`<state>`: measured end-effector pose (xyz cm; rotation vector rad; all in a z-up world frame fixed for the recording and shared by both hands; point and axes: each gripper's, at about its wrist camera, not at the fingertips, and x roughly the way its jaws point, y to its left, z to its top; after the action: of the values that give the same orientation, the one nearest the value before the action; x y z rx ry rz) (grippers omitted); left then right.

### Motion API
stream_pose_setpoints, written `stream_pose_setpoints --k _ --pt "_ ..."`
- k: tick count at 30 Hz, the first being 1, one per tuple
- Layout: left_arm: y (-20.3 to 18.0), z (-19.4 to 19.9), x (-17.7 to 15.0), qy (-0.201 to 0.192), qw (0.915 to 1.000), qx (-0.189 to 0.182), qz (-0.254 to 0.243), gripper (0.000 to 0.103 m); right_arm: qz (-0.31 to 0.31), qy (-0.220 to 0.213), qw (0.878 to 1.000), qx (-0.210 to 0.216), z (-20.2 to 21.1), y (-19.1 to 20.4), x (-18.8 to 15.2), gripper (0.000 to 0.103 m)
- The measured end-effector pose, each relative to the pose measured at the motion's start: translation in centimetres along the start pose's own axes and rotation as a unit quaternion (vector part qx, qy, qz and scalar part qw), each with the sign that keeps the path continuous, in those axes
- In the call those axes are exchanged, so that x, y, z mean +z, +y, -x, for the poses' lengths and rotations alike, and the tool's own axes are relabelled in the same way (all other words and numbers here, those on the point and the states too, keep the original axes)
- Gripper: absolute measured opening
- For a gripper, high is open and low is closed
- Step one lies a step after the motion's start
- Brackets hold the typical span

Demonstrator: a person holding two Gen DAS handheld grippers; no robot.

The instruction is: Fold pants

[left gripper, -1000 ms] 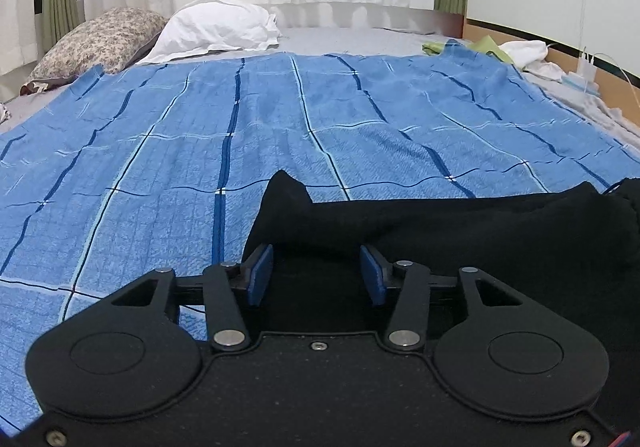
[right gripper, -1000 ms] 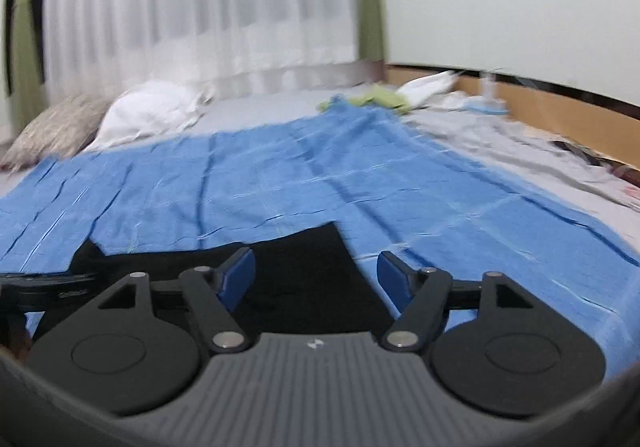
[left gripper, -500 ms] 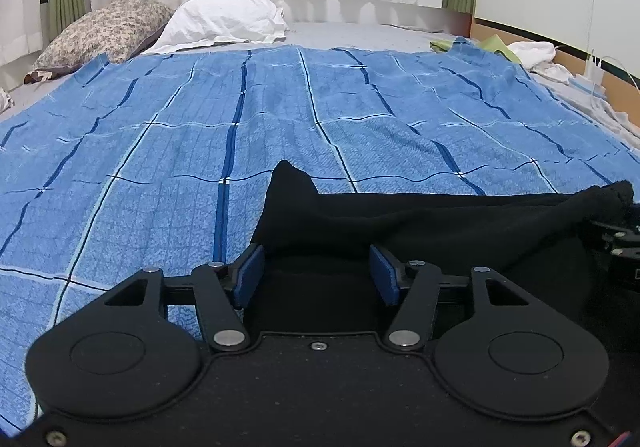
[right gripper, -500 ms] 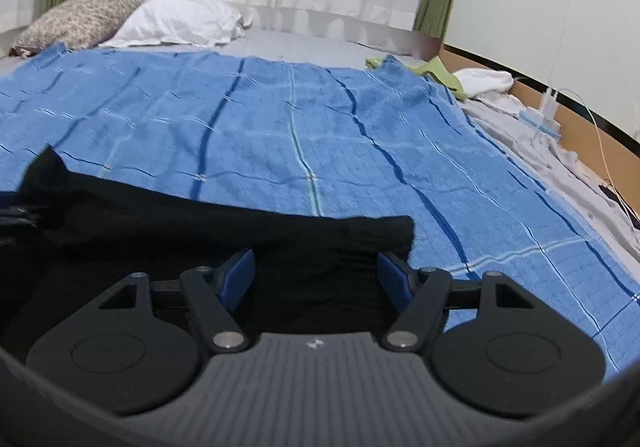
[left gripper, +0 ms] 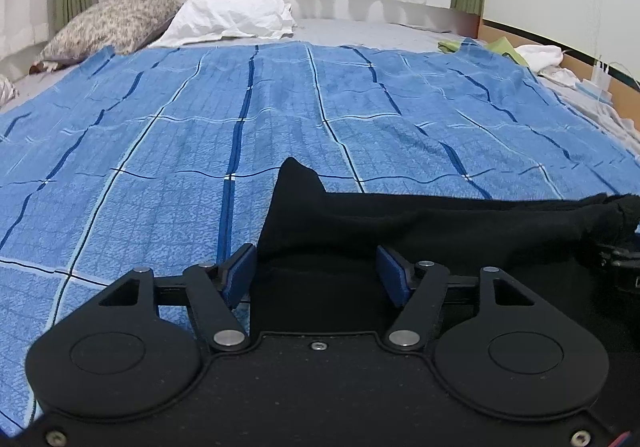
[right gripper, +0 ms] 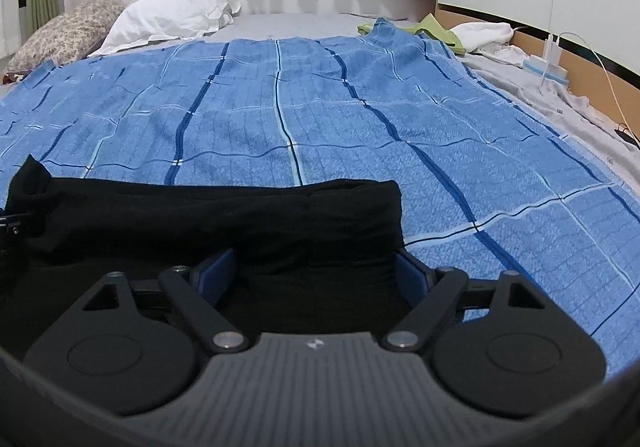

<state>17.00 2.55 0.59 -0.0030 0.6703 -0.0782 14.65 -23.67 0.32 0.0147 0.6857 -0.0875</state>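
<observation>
The left tool [left gripper: 316,275] has its blue pads spread wide, clamping nothing, with the black pants [left gripper: 420,231] lying between and just ahead of them; the right tool [right gripper: 316,275] is likewise apart over the same cloth. Each sits near one end of the folded bundle, probably so both ends can be pinched and moved evenly. The pants rest across the near part of the bed's blue plaid blanket [left gripper: 280,107], whose flat spread gives room for folding.
</observation>
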Motion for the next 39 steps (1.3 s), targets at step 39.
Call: stream_pose_setpoints --k 39 --pt "1.8 14.9 -6.8 0.014 0.9974 -0.069 -0.013 0.075 0.005 -0.037 0.993 0.108 11.6 2.6 -6.0 0.092"
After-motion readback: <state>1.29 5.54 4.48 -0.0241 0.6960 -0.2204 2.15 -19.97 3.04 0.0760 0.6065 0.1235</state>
